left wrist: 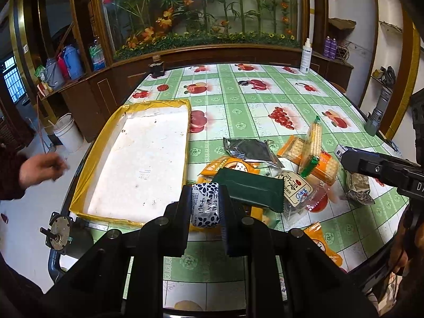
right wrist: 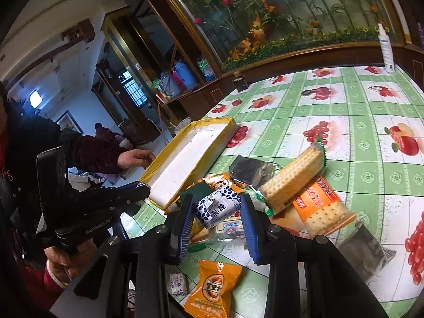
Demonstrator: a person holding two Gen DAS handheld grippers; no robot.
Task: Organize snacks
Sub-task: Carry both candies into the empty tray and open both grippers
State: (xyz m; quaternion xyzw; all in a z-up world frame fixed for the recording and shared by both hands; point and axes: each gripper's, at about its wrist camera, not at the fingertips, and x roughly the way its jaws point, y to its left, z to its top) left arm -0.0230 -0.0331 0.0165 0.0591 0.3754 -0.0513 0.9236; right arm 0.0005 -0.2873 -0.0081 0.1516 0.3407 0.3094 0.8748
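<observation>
My left gripper (left wrist: 205, 198) is shut on a white candy pack with blue leaf print (left wrist: 205, 208), just right of the tray's near corner. My right gripper (right wrist: 216, 206) is shut on a like white-and-blue candy pack (right wrist: 217, 209) above the snack pile. The pile holds a dark green packet (left wrist: 250, 189), a silver packet (left wrist: 251, 151), a cracker stack in green-edged wrap (right wrist: 291, 176) and an orange cracker pack (right wrist: 322, 206). The white tray with a yellow rim (left wrist: 87, 177) lies left of the pile, with nothing in it.
An orange snack pack (right wrist: 212, 291) and a small white candy (right wrist: 178, 283) lie by the table's near edge. A silver packet (right wrist: 365, 251) lies right. A white spray bottle (left wrist: 306, 57) stands at the far edge. Another person's hand (left wrist: 39, 168) hovers left of the tray.
</observation>
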